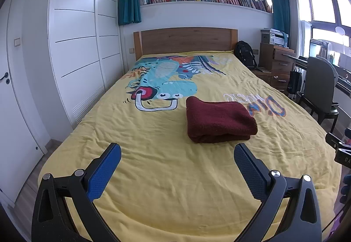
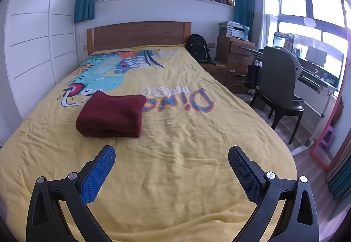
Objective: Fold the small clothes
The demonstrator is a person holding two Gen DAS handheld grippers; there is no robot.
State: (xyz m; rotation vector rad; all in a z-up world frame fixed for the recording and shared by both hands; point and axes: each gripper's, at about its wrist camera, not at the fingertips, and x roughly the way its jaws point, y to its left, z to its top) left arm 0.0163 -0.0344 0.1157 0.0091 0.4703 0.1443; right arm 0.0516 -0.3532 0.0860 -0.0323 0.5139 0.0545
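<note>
garment: dark red knit point(image 1: 219, 121) folded into a neat stack on bed point(image 1: 153, 176) (looks finished)
my left gripper point(image 1: 177, 156): fingers spread, empty
my right gripper point(image 2: 171, 158): same
left: nothing visible

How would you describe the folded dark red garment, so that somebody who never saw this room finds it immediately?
Start from the big bed with the yellow dinosaur cover and wooden headboard. Near the middle of the cover, just beside the upside-down "Dino" lettering, lies the dark red garment, folded into a thick, fuzzy rectangle. It is the only loose item on the bed and the only dark red thing against the yellow.
</note>
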